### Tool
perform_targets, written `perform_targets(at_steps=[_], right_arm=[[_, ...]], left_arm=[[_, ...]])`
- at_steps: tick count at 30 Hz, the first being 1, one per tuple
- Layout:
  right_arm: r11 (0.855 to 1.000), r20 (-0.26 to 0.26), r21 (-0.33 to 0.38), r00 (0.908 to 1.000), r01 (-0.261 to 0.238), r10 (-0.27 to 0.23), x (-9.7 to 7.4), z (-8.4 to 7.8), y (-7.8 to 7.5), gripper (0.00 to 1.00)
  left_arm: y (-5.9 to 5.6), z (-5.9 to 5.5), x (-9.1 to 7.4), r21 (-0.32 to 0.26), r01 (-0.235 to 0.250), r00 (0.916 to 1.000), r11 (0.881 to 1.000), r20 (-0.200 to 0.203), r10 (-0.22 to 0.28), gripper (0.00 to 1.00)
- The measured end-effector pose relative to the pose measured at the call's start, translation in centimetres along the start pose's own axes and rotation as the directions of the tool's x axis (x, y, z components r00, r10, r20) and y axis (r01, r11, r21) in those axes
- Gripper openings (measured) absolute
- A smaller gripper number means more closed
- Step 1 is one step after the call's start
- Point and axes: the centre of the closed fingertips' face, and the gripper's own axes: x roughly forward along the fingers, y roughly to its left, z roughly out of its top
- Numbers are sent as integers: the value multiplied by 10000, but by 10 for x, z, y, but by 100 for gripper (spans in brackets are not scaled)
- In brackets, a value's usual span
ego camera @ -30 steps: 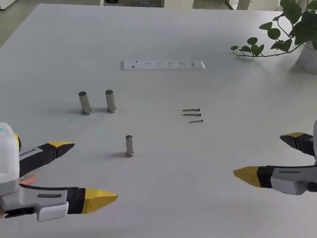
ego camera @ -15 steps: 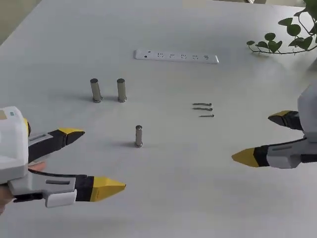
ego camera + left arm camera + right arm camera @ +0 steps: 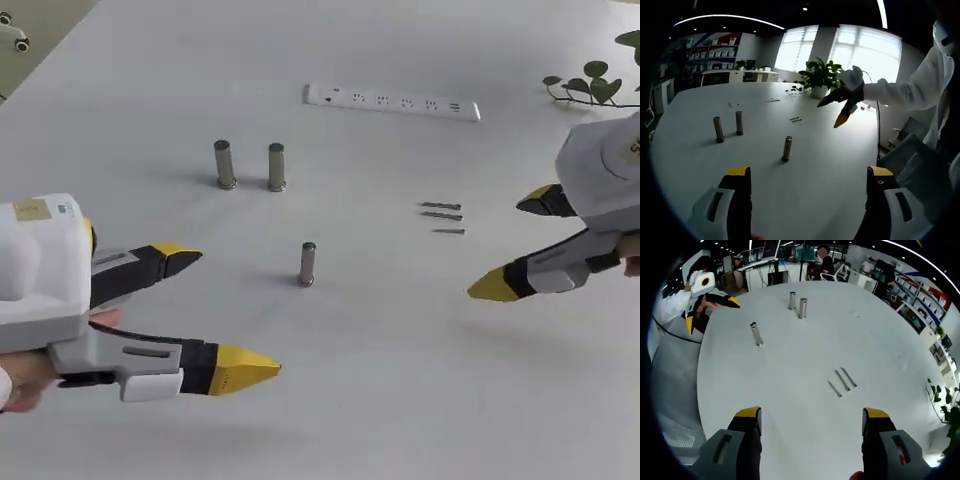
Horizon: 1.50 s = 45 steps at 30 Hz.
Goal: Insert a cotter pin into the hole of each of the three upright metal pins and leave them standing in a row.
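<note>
Cotter pins (image 3: 441, 215) are too small for detail

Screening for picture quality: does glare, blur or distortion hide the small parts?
Head view: soft even light, faint shadows, three upright grey metal pins sharp. Left gripper view: fisheye curves the white table; bright windows wash out. Right gripper view: three thin metal cotter pins distinct.

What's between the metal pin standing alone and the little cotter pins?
Nothing, just bare white table between the lone metal pin and the cotter pins, as the head view shows.
</note>
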Motion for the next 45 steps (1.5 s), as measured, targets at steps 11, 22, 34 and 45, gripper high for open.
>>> perform_targets(at_steps=[11,22,34,45], right_arm=[[9898,-590,-851,9923,-1139,1091,32,6,-3,74],[9728,-828,-1492,9826,-1771,1662,56,7,-8,63],[9724,-1017,-1450,9803,-1828,1691,63,2,-13,45],[9756,-950,-1090,9789,-1906,1807,63,2,-13,34]], left_arm=[[-1,1,2,52,-101,9999,9999,78,101,94],[2,-1,-1,-26,-268,9996,9996,22,268,93],[0,-6,2,-95,-259,9995,9996,-196,257,92],[0,-8,2,-160,-291,9993,9994,-248,287,89]])
